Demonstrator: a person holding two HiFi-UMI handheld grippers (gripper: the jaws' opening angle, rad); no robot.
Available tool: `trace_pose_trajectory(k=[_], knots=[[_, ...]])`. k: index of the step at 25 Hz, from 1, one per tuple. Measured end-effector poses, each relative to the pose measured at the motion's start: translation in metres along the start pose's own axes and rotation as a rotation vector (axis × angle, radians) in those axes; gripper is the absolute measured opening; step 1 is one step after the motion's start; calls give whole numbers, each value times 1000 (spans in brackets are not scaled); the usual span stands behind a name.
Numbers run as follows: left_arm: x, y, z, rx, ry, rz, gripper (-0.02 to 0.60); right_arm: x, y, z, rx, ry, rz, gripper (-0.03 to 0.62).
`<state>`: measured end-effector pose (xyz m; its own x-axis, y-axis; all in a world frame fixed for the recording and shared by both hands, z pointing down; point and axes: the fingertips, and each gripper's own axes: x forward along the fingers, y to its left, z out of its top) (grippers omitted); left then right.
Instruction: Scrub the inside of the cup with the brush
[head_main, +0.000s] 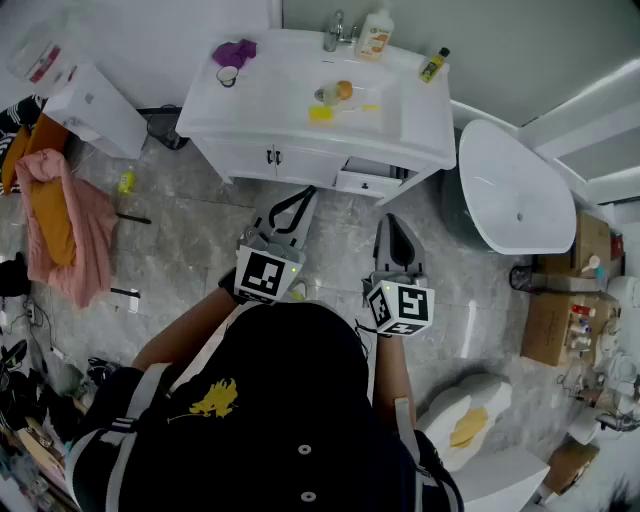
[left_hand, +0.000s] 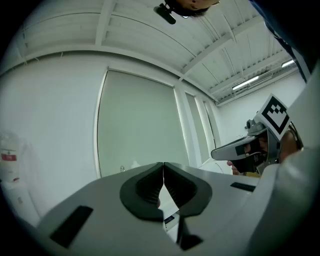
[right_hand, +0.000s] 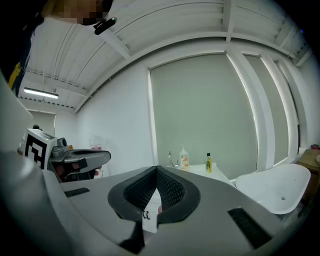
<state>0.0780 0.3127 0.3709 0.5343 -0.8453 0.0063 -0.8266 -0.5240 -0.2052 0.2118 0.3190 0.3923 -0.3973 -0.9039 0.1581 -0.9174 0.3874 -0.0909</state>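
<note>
While left gripper (left_hand: 163, 167) and right gripper (right_hand: 156, 172) sit closed, empty, cup (head_main: 328, 95) in basin (head_main: 375, 85) looks light and slick: pinch its rim.

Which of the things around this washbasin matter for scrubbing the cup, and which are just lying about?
For the job:
- cup, in the basin
- yellow brush, beside it
- left hand-held gripper, shut, empty
- right hand-held gripper, shut, empty

Lying about:
- purple cloth
- soap bottle
- small yellow bottle
- bathtub
- pink cloth on the floor
</note>
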Motion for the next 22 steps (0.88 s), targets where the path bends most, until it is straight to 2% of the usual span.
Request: trace_pose_trajectory(k=[5,10,14,15,16,17,18,19,20,22], knots=[[-2,6,-8,12,26,3,18,-3,-1,-4,1,0,-18,26],[-5,14,-12,1,10,-10,18,-3,1,-9,25,9,-31,26],[-5,24,-23,-35,13,-15,28,3,3,-12,53,8,-37,26],[-4,27,-27,-41,21,-19,102,6,3,-13,60,8,-44,26],[-3,30,-31,-46,32,-28,228,9,3,-14,65,9,-53,29],[-2,33,-36,-49,42,-39,300,12,3,-15,71,12,-62,34],[-2,36,-39,-50,50,-49,304,15,3,-16,80,18,-69,97],[-1,39,-43,-50,57,-56,305,19,3,-18,91,27,-72,220],[-1,44,-46,-50,63,-60,311,23,3,-20,101,36,-76,286],[1,54,-54,-53,74,-65,316,33,3,-23,109,52,-90,320]])
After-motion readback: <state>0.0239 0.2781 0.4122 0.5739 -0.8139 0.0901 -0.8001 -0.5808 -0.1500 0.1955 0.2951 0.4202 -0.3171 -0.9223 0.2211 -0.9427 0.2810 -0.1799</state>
